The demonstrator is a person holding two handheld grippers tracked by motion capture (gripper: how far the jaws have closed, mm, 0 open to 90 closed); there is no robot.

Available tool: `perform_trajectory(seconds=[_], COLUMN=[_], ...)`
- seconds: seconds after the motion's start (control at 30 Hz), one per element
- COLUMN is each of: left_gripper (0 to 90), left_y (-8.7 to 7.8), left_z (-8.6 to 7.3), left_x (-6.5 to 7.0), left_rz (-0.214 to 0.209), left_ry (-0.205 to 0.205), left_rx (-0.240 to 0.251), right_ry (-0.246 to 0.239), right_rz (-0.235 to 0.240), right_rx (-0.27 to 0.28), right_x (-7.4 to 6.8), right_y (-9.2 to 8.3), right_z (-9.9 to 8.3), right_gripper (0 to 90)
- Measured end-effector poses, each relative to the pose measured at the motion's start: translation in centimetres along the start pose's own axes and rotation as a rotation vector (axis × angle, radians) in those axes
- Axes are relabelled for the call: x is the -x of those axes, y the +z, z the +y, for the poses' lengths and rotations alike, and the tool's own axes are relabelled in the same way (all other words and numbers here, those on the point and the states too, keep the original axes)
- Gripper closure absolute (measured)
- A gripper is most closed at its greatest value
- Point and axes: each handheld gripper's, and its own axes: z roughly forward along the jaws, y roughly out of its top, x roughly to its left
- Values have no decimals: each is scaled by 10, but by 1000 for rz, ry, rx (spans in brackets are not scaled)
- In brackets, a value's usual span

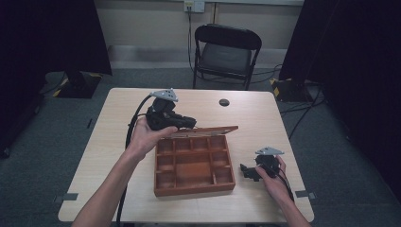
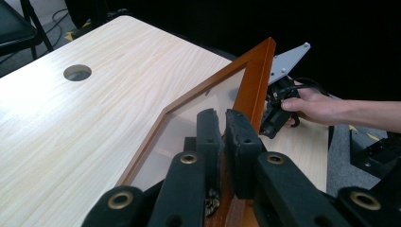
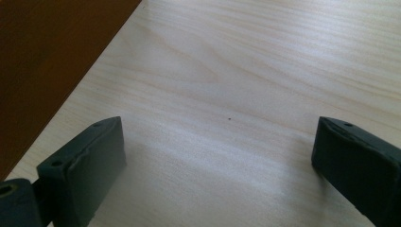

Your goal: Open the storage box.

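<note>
Where the high view looks down on the tabletop (image 1: 118, 156), a wooden compartment box (image 1: 194, 166) sits near the middle with its hinged lid (image 1: 205, 131) raised along the far edge. The left hand-held gripper (image 1: 189, 124) reaches to that lid from the left, but the contact itself is too small to judge there. The left gripper view settles it: the two black jaws are clamped on the lid's orange-brown frame (image 2: 253, 90), one pad (image 2: 209, 130) on the clear panel side and the other on the outer side, and the lid stands tilted above the tabletop (image 2: 71, 123). That view also shows the other hand (image 2: 314, 105) farther off beyond the lid. The right hand-held gripper (image 1: 249, 172) rests low on the tabletop just right of the box. Its own view shows the jaws spread wide with bare tabletop (image 3: 236, 94) between them and the box wall (image 3: 42, 61) at upper left.
</note>
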Motion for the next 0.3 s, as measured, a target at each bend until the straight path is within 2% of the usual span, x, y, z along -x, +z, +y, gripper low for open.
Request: perform_trajectory(seconds=[0.3], left_gripper=[848], left_y=[0], left_z=[0], left_x=[0], left_rz=[6], left_ry=[-3], left_rx=[-3], right_ry=[1], right_rz=[0], right_rx=[0], right_x=[0], right_y=[0], right_z=[0], right_gripper=[27])
